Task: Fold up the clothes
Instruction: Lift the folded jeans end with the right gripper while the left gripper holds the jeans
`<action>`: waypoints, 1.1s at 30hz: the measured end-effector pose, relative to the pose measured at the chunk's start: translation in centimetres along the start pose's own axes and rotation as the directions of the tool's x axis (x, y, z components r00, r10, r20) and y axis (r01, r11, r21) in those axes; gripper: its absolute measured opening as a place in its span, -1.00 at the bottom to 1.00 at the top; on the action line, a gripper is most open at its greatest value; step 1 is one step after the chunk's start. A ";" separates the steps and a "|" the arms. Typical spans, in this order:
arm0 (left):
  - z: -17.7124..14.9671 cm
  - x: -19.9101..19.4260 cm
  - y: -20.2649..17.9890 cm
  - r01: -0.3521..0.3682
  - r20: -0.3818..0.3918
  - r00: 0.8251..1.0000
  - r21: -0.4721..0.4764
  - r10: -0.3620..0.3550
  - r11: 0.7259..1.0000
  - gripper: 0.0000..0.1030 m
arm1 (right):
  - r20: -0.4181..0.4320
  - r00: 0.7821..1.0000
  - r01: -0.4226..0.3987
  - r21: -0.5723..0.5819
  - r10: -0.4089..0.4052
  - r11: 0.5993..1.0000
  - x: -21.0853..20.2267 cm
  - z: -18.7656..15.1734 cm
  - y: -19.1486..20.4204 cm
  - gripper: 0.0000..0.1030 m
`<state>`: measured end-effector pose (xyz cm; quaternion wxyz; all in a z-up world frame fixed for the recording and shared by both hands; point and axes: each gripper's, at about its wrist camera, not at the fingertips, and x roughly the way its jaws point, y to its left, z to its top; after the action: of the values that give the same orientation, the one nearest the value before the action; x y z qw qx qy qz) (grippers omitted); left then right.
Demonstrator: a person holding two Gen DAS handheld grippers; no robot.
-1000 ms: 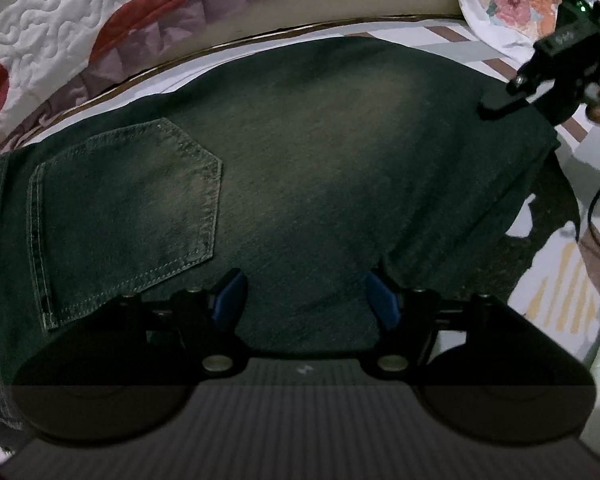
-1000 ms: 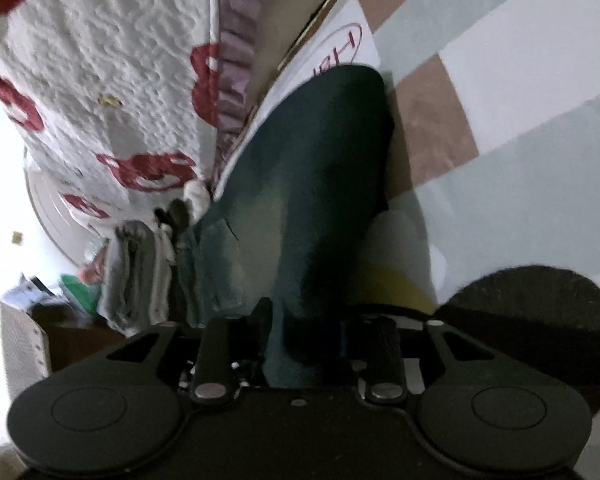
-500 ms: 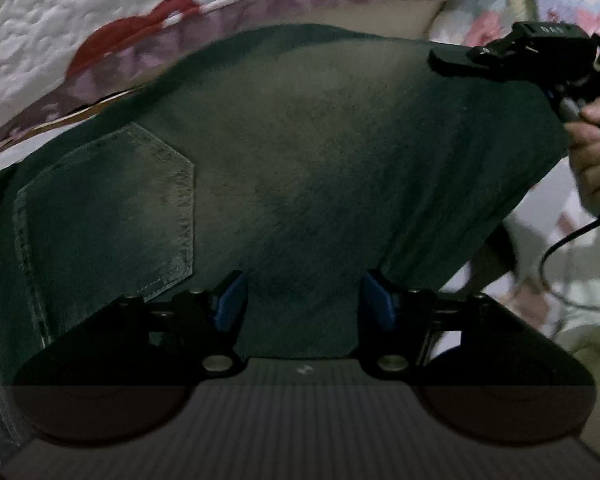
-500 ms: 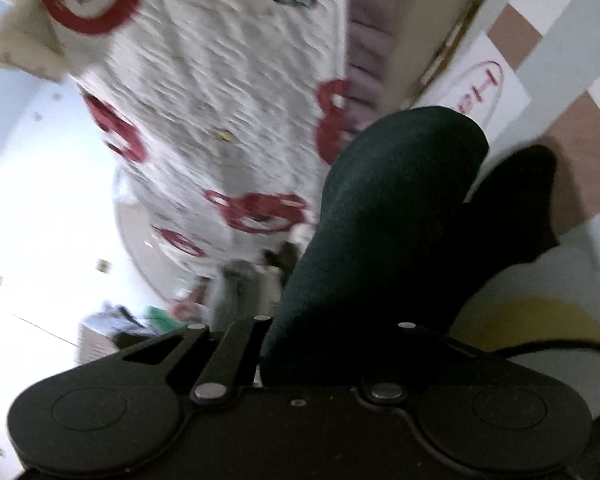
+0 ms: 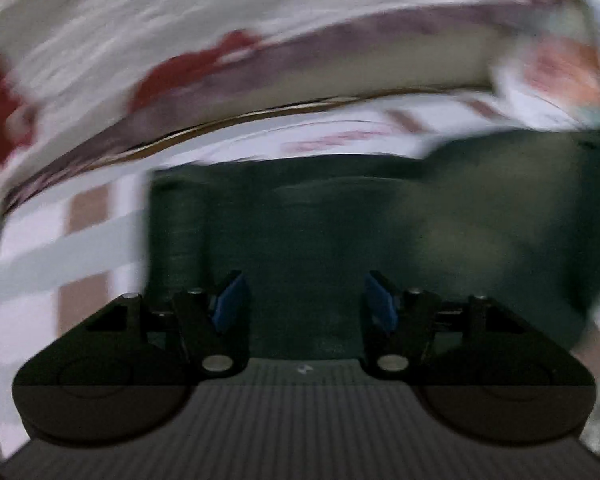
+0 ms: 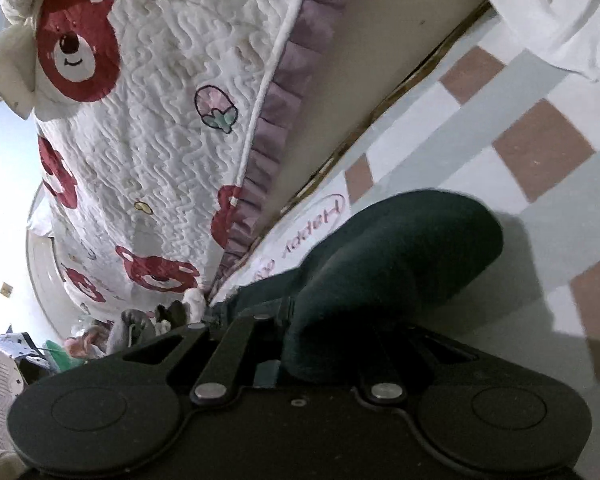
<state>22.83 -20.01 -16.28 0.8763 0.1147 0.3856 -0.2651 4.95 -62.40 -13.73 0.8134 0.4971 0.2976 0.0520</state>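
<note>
Left wrist view is heavily motion-blurred: edges smear, and no stitching or pocket detail on the jeans (image 5: 380,240) can be resolved. The quilt (image 5: 140,40) at the far side reads only as white with red blotches. Right wrist view is sharp, but my right hand-held gripper's (image 6: 324,360) fingertips are buried under denim and cannot be seen directly.

The bed sheet (image 6: 540,152), checked in white, grey-green and brown, carries everything. The bear-print quilt (image 6: 160,120) with a purple frill hangs at the far left in the right view. A heap of other clothing (image 6: 132,328) at the far left edge is too small to identify.

The dark green jeans lie across the sheet. In the left view they fill the middle, running off to the right, with one vertical folded band at their left end. The fabric sits between and beyond the blue pads (image 5: 230,298) of my left hand-held gripper (image 5: 304,300), whose jaws stand wide apart; whether the pads press the cloth I cannot tell.

My right hand-held gripper is closed down tight on a bunched fold of the jeans (image 6: 400,256), which bulges out ahead of it, above the sheet.

Pink writing inside an oval (image 6: 320,220) on the sheet appears upside down; it seems to read "Happy", uncertain.
</note>
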 end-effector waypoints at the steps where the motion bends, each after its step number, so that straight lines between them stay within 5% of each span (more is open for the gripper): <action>1: 0.0 0.4 1.3 -0.044 0.000 0.999 -0.030 0.044 0.999 0.15 | 0.008 1.000 0.000 -0.024 0.000 1.000 0.2 0.3 0.3 -0.79; 3: 0.0 0.9 3.3 -0.126 -0.001 0.992 -0.059 0.126 0.990 0.21 | 0.019 1.000 -0.012 -0.070 0.013 0.998 0.4 0.4 1.0 -0.79; 5: 0.3 0.8 4.7 -0.140 -0.006 0.990 -0.094 0.140 0.986 0.57 | 0.016 0.999 -0.029 -0.087 0.030 0.996 0.5 0.3 1.1 -0.79; 8: 0.7 0.8 6.8 -0.161 -0.015 0.987 -0.146 0.161 0.976 0.44 | 0.014 0.999 -0.030 -0.101 0.031 0.994 0.6 0.3 1.1 -0.79; 10: 1.2 0.1 5.7 -0.173 0.047 0.983 -0.096 0.178 0.980 0.41 | 0.013 0.999 -0.030 -0.107 0.031 0.994 0.7 0.4 1.2 -0.79; 12: 1.6 -1.1 3.4 -0.127 0.121 0.984 -0.052 0.133 0.991 0.41 | 0.012 0.999 -0.037 -0.107 0.039 0.994 0.8 0.5 1.0 -0.79; 15: 2.2 -1.8 0.1 0.056 0.154 0.987 -0.039 -0.049 0.998 0.42 | 0.013 0.998 -0.054 -0.119 0.056 0.991 0.9 0.7 1.1 -0.79; 19: 2.6 1.2 -5.8 0.199 -0.018 0.980 0.118 -0.199 0.973 0.42 | 0.027 0.997 -0.073 -0.138 0.078 0.988 1.3 0.9 2.1 -0.79; 21: 2.1 3.4 -8.8 0.208 -0.141 0.974 0.247 -0.177 0.946 0.36 | 0.035 0.994 -0.102 -0.150 0.108 0.983 1.4 0.9 2.7 -0.78; 23: 1.1 4.2 -10.9 0.191 -0.160 0.976 0.328 -0.145 0.925 0.35 | 0.021 0.991 -0.125 -0.180 0.131 0.976 1.7 0.4 3.6 -0.79; 30: -0.2 3.4 -10.8 0.215 -0.144 0.972 0.240 -0.184 0.947 0.42 | -0.003 0.987 -0.160 -0.213 0.163 0.964 1.8 -0.6 5.2 -0.78; 33: -0.7 2.2 -9.1 0.244 -0.159 0.961 0.107 -0.226 0.964 0.43 | -0.001 0.986 -0.162 -0.202 0.166 0.966 2.1 -0.6 5.8 -0.78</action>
<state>18.62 -28.09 -18.39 0.7992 0.1418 0.4418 -0.3822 7.53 -58.22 -10.02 0.8548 0.4356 0.2421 0.1448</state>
